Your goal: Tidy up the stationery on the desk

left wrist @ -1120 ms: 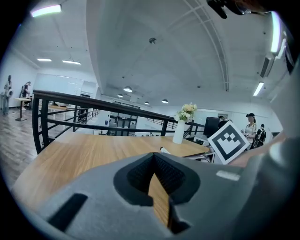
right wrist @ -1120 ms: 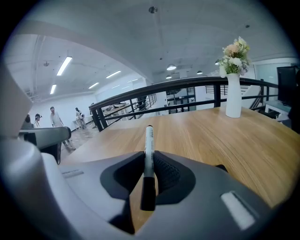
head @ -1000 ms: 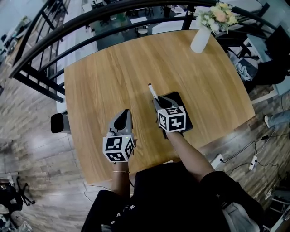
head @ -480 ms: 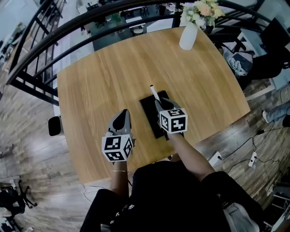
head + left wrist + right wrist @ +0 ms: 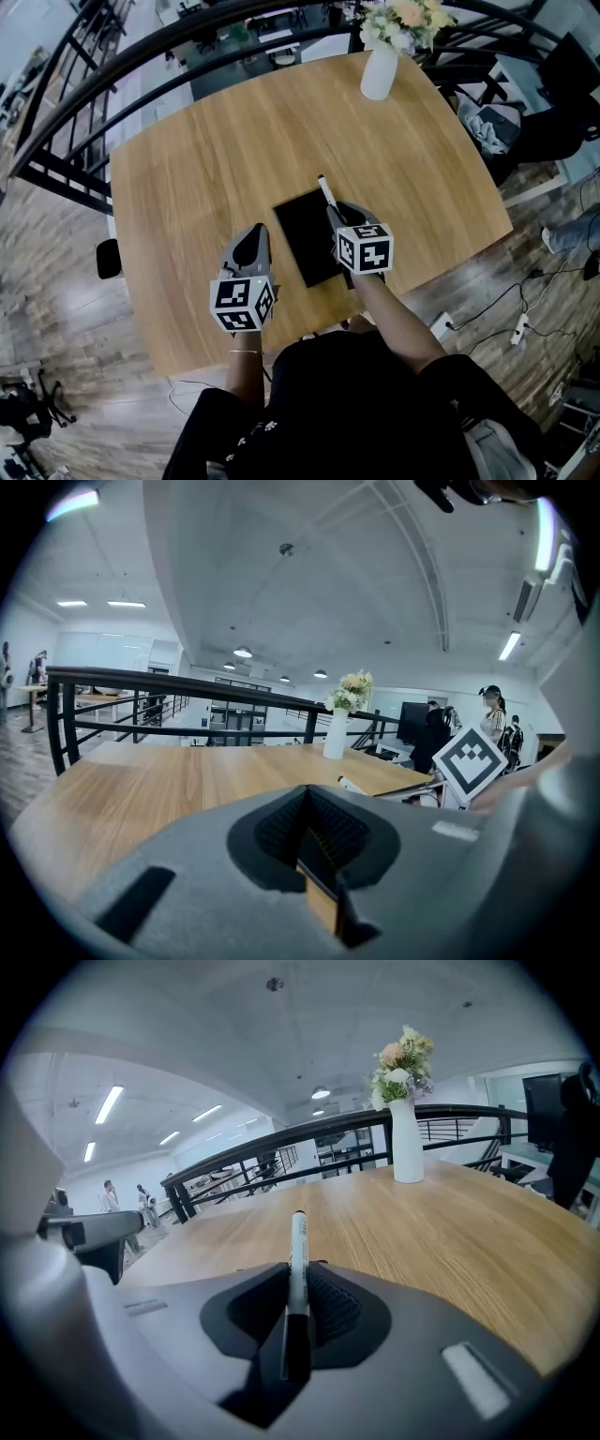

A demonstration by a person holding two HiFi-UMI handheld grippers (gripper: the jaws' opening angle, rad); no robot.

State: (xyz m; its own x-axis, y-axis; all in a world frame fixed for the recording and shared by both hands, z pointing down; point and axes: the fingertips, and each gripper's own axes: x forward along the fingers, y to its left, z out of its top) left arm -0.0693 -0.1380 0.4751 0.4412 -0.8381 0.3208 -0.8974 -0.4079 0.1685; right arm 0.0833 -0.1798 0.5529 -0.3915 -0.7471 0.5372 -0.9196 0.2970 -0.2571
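One white-barrelled marker pen [image 5: 325, 193], clamped in the right claw [image 5: 336, 213], has swung clear of the flat black notebook [image 5: 307, 236] near the wooden table's [image 5: 206, 159] front edge, still unstowed, while the left claw [image 5: 253, 241] hovers closed and empty.

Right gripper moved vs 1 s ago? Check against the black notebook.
Yes. In the head view the right gripper, shut on the marker, has shifted rightward, from over the middle of the black notebook to its right edge.
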